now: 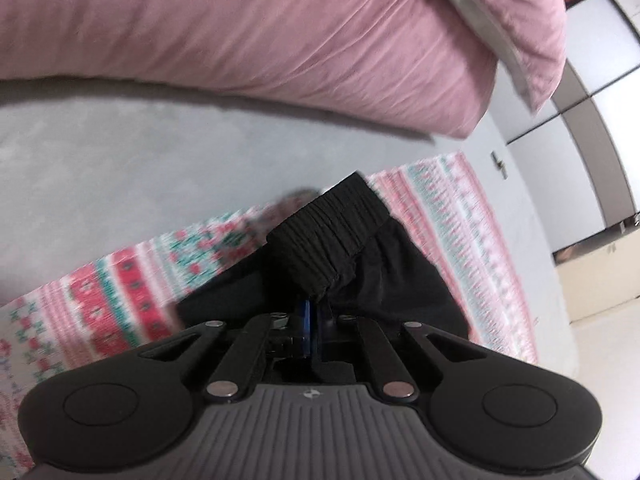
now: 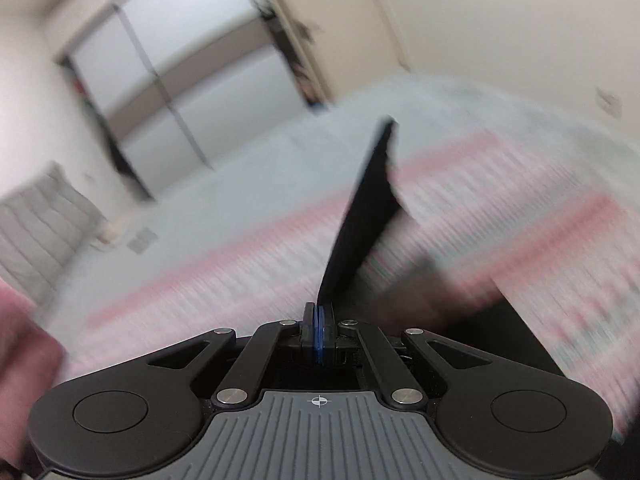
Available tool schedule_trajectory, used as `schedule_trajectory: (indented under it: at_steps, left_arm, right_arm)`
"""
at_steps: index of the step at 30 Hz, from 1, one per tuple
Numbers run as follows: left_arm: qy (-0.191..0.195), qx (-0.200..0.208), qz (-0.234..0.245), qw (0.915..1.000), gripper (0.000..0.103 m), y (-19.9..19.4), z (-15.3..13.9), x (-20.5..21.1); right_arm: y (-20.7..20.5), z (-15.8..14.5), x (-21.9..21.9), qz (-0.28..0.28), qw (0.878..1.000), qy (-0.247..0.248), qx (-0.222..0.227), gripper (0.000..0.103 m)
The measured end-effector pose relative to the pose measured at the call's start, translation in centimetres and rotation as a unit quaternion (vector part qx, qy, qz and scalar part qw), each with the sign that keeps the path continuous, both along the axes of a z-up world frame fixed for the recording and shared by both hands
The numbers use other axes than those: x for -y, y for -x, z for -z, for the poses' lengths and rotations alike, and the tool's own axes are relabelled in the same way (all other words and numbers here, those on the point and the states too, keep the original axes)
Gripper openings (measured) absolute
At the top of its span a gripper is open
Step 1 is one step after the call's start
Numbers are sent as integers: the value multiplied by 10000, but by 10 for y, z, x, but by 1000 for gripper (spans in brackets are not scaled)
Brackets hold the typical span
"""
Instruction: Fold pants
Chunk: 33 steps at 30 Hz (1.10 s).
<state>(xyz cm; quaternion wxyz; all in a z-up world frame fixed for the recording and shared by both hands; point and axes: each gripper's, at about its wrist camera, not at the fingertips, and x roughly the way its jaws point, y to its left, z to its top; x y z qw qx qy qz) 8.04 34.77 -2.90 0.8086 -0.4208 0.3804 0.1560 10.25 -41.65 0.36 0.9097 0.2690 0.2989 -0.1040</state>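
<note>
Left wrist view: the black pants (image 1: 360,264) are seen gathered at the left gripper (image 1: 314,320), whose jaws are closed narrow on the cloth just below the ribbed elastic waistband (image 1: 332,232). The band is bunched and stands up directly ahead of the fingertips, while the rest of the dark cloth hangs to either side over the pink-and-green patterned blanket (image 1: 132,292). That blanket is spread on a grey bed sheet (image 1: 100,160), and a pink pillow (image 1: 280,40) lies along the sheet's far edge.

In the right wrist view, the right gripper (image 2: 319,320) is seen clamped on a thin edge of the same pants (image 2: 360,220). From the closed jaws the cloth rises as a taut, narrow black strip above the blanket (image 2: 240,260), which is heavily blurred.

The task is judged to be at an early or middle stage: the garment is held at two points and lifted, and no flat, finished fold is visible. Laying it down, doubling it and smoothing it are judged still to be done.
</note>
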Motion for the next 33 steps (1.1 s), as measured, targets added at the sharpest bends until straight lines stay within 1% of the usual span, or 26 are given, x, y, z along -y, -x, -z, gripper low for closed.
schedule_trajectory:
  at_steps: [2, 3, 6, 8, 11, 13, 17, 19, 21, 22, 25, 26, 28, 29, 30, 31, 32, 33]
  left_arm:
    - [-97, -67, 76, 9999, 32, 5, 2, 2]
    - [-147, -67, 108, 9998, 32, 9, 2, 3]
    - [-138, -18, 130, 9998, 32, 19, 2, 1]
    - [-110, 2, 131, 9999, 32, 23, 3, 0]
    - [-145, 11, 177, 9997, 32, 24, 3, 2]
    - [-183, 11, 210, 9996, 32, 27, 2, 2]
    - [-157, -14, 249, 9996, 32, 31, 4, -4]
    - [-199, -41, 305, 9993, 32, 24, 3, -3]
    - [-228, -43, 324, 9992, 32, 27, 5, -3]
    - [-264, -48, 347, 9990, 32, 26, 5, -2]
    - [-366, -89, 419, 9984, 32, 30, 5, 0]
    - [-352, -83, 417, 9985, 32, 30, 6, -1]
    - [-322, -68, 419, 9986, 32, 30, 5, 0]
    - [-311, -60, 421, 9986, 32, 30, 5, -1]
    - [-312, -56, 422, 9986, 32, 29, 6, 0]
    - [-336, -56, 434, 9985, 32, 31, 5, 0]
    - [-360, -61, 445, 9983, 32, 31, 5, 1]
    - [-381, -63, 454, 9982, 32, 31, 5, 1]
  right_arm:
    - [8, 30, 5, 181, 9986, -268, -413, 0]
    - [8, 32, 3, 191, 9982, -224, -526, 0]
    - [10, 15, -10, 166, 9996, -55, -242, 0]
    - [12, 14, -13, 221, 9995, -130, -162, 0]
    - [15, 23, -7, 328, 9986, -278, -317, 0]
    - [26, 27, -2, 382, 9980, -365, -341, 0]
    - [44, 21, -10, 401, 9985, -130, -362, 0]
    - [50, 26, -9, 442, 9974, -162, -539, 0]
    - [51, 34, -6, 527, 9953, -181, -796, 0]
    - [51, 36, -4, 545, 9946, -217, -853, 0]
    - [50, 37, -5, 360, 9946, -120, -962, 0]
    - [49, 40, -3, 287, 9943, -180, -1008, 8]
    - [48, 47, 6, 370, 9923, -419, -1106, 17]
    - [49, 49, 13, 560, 9909, -613, -1062, 33]
    - [51, 50, 20, 736, 9891, -792, -998, 53]
    - [54, 51, 27, 912, 9870, -952, -923, 62]
    - [56, 53, 35, 1115, 9838, -1089, -882, 65]
    - [57, 55, 41, 1294, 9805, -1174, -901, 65]
